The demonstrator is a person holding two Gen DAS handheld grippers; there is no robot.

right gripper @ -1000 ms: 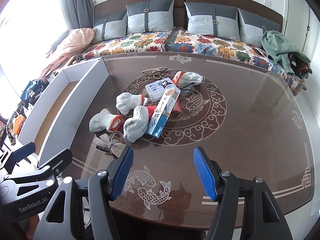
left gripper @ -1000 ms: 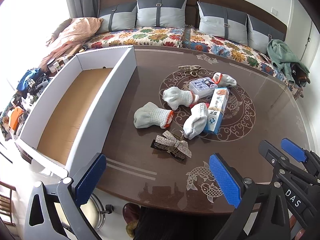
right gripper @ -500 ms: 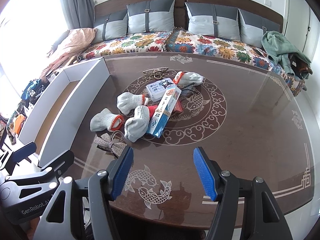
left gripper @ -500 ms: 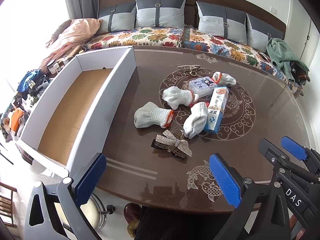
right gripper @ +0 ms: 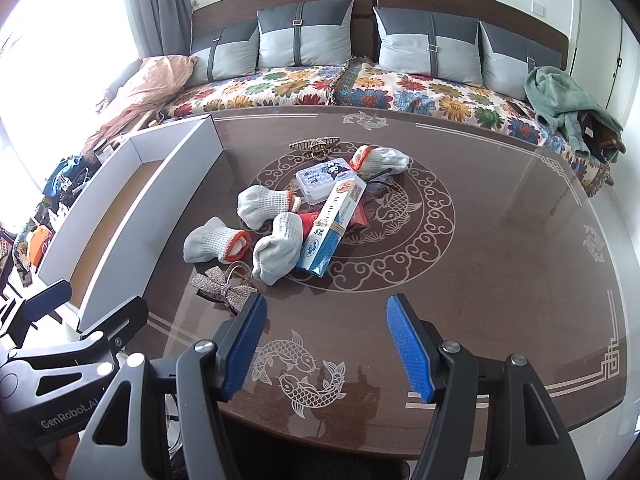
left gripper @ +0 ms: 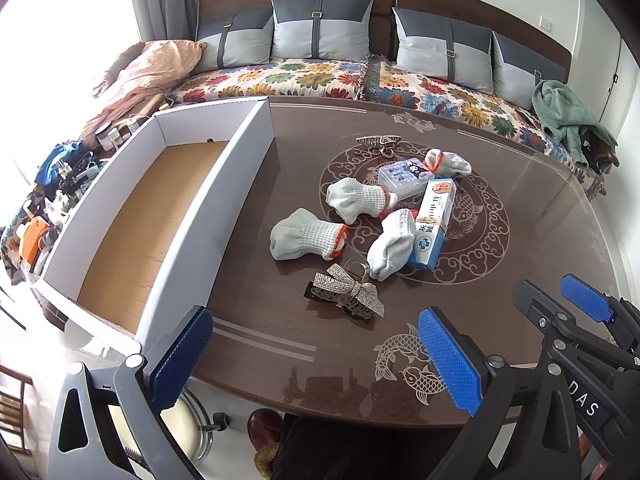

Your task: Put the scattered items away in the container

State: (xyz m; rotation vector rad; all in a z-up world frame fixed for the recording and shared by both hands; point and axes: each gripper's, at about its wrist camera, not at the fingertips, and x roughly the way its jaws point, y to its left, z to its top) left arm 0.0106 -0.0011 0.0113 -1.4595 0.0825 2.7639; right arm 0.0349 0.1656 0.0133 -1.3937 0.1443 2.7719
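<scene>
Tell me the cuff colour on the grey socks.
Orange cuffs on the grey socks, clearest in the right wrist view.

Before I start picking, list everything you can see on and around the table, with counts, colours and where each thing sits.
Cardboard box: 1, white walls, brown floor, table's left side, nothing inside.
Rolled socks: 4, grey with orange cuffs, table centre.
Toothpaste box: 1, white and blue, resting partly on a sock.
Plastic case: 1, clear with cartoon print, behind the toothpaste box.
Bow hair clip: 1, silver glitter, nearest the grippers.
Hair claw: 1, gold-toned, far side of the pile.
Table: 1, dark brown, fish pattern.
Cushions: 4, grey, on the floral sofa.
Left gripper: blue pads, open.
Right gripper: blue pads, open.
</scene>
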